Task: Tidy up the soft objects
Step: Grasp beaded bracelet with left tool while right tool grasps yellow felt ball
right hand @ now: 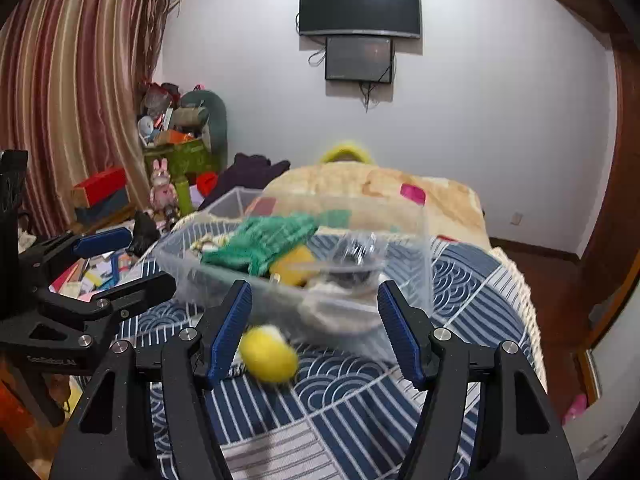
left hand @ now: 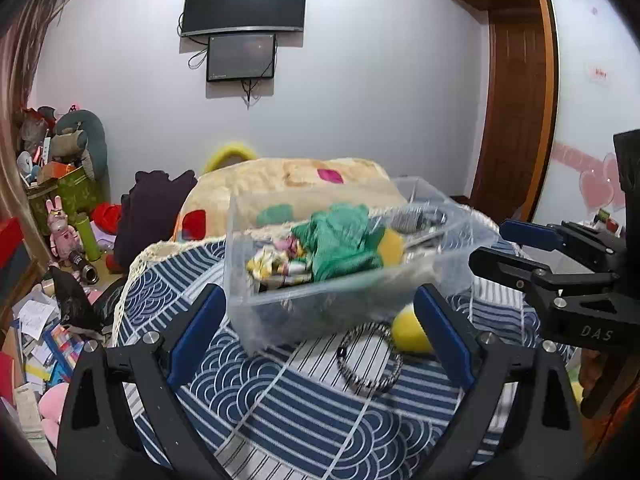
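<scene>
A clear plastic bin [left hand: 280,296] sits tilted and blurred on the blue patterned cloth [left hand: 280,412]. It holds a green knit cloth [left hand: 340,240], a yellow sponge [left hand: 392,246] and small patterned items [left hand: 276,266]. A yellow soft ball [left hand: 408,334] and a black-and-white braided ring [left hand: 368,360] lie on the cloth in front of the bin. My left gripper [left hand: 320,320] is open and empty just before the bin. My right gripper [right hand: 316,320] is open and empty; the bin [right hand: 224,276] and the ball [right hand: 268,354] lie by its left finger.
A beige blanket [left hand: 288,180] is heaped behind the bin. Clutter of toys, boxes and papers [left hand: 60,240] fills the floor at left. A wooden door [left hand: 516,100] stands at right. The right gripper's side [left hand: 560,280] shows in the left wrist view.
</scene>
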### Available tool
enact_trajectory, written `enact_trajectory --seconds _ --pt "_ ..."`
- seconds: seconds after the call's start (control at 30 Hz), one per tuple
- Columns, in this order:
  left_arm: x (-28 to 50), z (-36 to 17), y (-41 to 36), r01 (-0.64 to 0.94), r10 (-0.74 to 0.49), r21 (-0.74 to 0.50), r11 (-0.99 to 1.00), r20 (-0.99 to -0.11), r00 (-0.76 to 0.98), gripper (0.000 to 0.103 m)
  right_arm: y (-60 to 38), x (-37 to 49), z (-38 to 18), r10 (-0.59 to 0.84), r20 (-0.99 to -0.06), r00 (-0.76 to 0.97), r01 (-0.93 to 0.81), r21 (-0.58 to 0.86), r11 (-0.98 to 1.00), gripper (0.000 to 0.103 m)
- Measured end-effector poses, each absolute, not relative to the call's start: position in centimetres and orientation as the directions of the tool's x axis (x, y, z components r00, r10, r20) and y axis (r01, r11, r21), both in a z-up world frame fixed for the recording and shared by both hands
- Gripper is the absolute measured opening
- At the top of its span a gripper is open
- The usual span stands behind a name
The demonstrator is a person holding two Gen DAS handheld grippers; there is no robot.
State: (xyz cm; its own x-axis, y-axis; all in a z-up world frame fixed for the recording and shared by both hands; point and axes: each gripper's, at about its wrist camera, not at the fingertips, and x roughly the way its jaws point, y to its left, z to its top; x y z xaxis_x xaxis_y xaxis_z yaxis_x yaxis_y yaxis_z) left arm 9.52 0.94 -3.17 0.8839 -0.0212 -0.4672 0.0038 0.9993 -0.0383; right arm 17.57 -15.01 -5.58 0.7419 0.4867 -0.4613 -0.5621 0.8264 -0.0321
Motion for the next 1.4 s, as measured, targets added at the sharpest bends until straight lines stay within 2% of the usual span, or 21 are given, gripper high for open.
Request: enact_trajectory --seconds 0.2,0.23,0.37,0.57,0.7,0.77,0.83,0.87,1.07,1.4 --pt "9.4 -5.9 0.8 0.004 -0.031 -0.054 0.999 -0.518 0.855 0.096 -14.1 17.7 -7.7 0.491 -0.513 0.704 -0.580 -0.016 0.815 0.062" --pt "9.3 -6.3 0.8 -0.002 -0.028 -0.058 0.998 -0.523 0.852 0.093 -13.8 17.8 -8.1 0.493 -0.522 0.696 -0.585 -0.013 0.811 0.062" --pt "9.9 -7.9 0.9 0.007 -0.053 -0.083 0.997 -0.565 0.824 0.070 -13.1 18.1 -9.1 0.494 -0.550 0.674 -0.595 -0.008 0.803 0.062" --pt "11.0 -9.8 0.8 0.061 -0.143 -0.150 0.987 -0.628 0.765 0.045 -12.2 18.9 -10.8 0.488 -0.597 0.637 -0.600 0.014 0.800 0.062" --pt "11.8 -10.7 0.7 0.072 -0.184 -0.195 0.978 -0.649 0.738 0.037 -12.3 19.0 -11.5 0.488 -0.610 0.624 -0.597 0.031 0.801 0.062" --pt "11.9 -10.7 0.7 0.074 -0.186 -0.198 0.977 -0.645 0.741 0.031 -12.3 19.1 -11.8 0.487 -0.615 0.620 -0.596 0.036 0.802 0.057" --pt "11.9 -10.8 0.7 0.084 -0.201 -0.207 0.975 -0.642 0.740 0.022 -12.3 19.0 -11.9 0.495 -0.621 0.608 -0.605 0.043 0.795 0.043" --pt "11.9 -10.9 0.6 0.087 -0.202 -0.207 0.975 -0.643 0.739 0.018 -12.3 18.9 -11.9 0.503 -0.622 0.600 -0.611 0.049 0.790 0.041" --pt "11.8 -11.0 0.6 0.100 -0.206 -0.196 0.976 -0.652 0.730 0.006 -12.6 18.1 -11.4 0.498 -0.598 0.627 -0.607 0.024 0.794 0.039" --pt "10.5 -9.7 2.3 0.069 -0.184 -0.204 0.976 -0.625 0.759 0.005 -14.4 17.3 -9.6 0.504 -0.535 0.678 -0.579 0.033 0.815 0.039"
